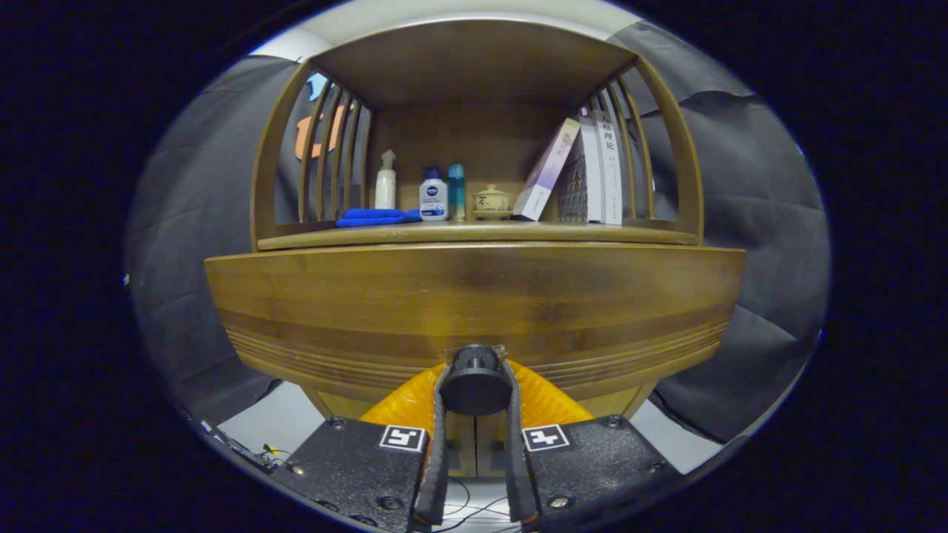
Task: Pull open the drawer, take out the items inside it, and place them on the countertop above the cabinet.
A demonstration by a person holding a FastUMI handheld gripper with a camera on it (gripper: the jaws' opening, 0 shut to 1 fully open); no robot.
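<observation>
On the countertop (474, 233) at twelve o'clock I see cloth (374, 217), bottles (433, 196), cup (491, 200), books (592, 174); my gripper (475, 385) is clamped on the knob (475, 377) of the drawer (474, 311) just ahead, with its items not yet taken out.

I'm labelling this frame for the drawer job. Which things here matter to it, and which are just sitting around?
For the job:
- tongs, both fingers pressed on the drawer knob
- drawer front
- countertop above it

Just lying about, on the countertop:
- blue cloth
- spray bottle
- two small bottles
- lidded cup
- books
</observation>
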